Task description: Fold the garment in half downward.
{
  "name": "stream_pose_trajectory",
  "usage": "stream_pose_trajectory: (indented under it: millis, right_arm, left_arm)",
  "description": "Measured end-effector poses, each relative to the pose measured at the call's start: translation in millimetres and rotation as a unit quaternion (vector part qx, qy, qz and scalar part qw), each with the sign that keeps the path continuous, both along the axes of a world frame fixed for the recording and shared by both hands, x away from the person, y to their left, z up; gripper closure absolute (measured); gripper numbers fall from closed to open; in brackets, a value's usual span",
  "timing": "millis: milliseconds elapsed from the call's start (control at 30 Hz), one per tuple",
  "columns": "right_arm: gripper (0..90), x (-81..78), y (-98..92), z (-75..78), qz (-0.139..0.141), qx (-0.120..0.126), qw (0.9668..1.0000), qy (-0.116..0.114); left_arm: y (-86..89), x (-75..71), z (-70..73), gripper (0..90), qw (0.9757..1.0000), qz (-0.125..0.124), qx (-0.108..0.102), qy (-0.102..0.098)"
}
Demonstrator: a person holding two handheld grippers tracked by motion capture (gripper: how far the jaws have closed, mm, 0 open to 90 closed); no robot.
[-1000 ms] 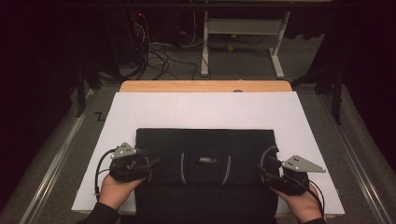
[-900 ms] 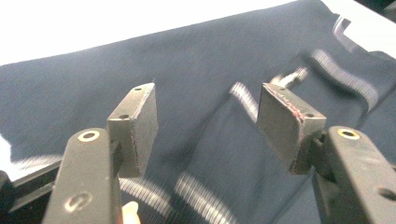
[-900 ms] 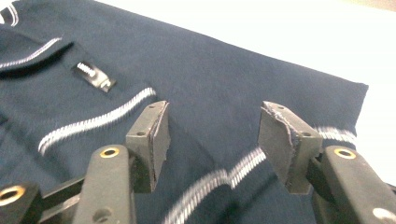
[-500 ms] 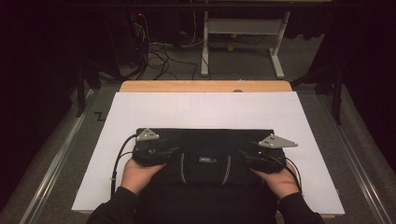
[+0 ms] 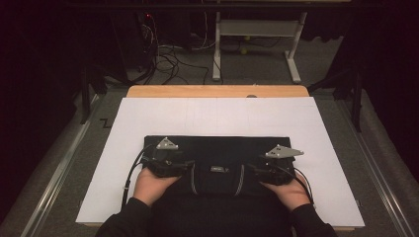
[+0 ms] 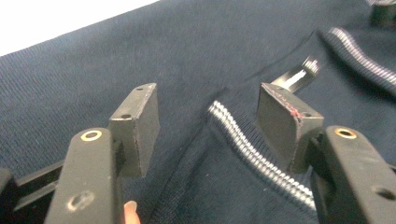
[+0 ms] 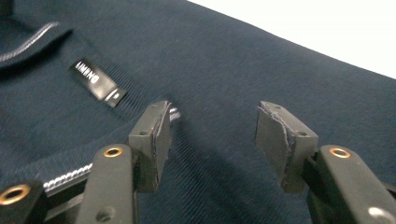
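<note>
A dark navy garment (image 5: 217, 148) lies folded flat on a white sheet (image 5: 217, 116), with its collar toward the person. The collar has thin white-striped edges (image 6: 252, 158) and a black neck label (image 7: 98, 81). My left gripper (image 5: 188, 165) hovers low over the left side of the collar. Its jaws (image 6: 208, 100) are open and straddle the striped edge without pinching it. My right gripper (image 5: 253, 170) is over the right side of the collar. Its jaws (image 7: 212, 116) are open and have just been closing a little, with only flat fabric under the gap.
The white sheet covers a wooden table (image 5: 217, 91), with bare sheet beyond and beside the garment. Past the table's far edge are a white desk frame (image 5: 257, 44) and tangled floor cables (image 5: 168, 59). Metal rails (image 5: 54, 173) run along both sides.
Both hands have moved inward from the garment's outer side edges to either side of the collar. The garment lies as before.
</note>
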State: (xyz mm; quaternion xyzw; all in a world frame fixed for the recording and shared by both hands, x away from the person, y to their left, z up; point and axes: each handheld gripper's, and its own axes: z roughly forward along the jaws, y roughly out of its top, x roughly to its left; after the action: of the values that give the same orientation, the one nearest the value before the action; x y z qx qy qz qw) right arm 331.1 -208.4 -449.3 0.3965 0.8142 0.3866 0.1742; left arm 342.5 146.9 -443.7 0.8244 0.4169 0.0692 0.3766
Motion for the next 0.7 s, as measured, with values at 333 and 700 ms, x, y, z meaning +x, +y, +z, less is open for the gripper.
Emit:
stream_pose_trajectory:
  millis: [333,700]
  right_arm:
    - [45.6,-6.7,4.5,-15.9,0.012,-0.006,0.9997,0.019]
    - [47.4,-16.6,6.9,-15.3,0.016,-0.009,0.9998,0.006]
  left_arm:
    - [8.8,-3.4,-21.8,36.1,0.9997,-0.013,-0.006,0.022]
    - [7.3,-8.5,-24.5,36.0,0.9996,-0.01,0.005,0.025]
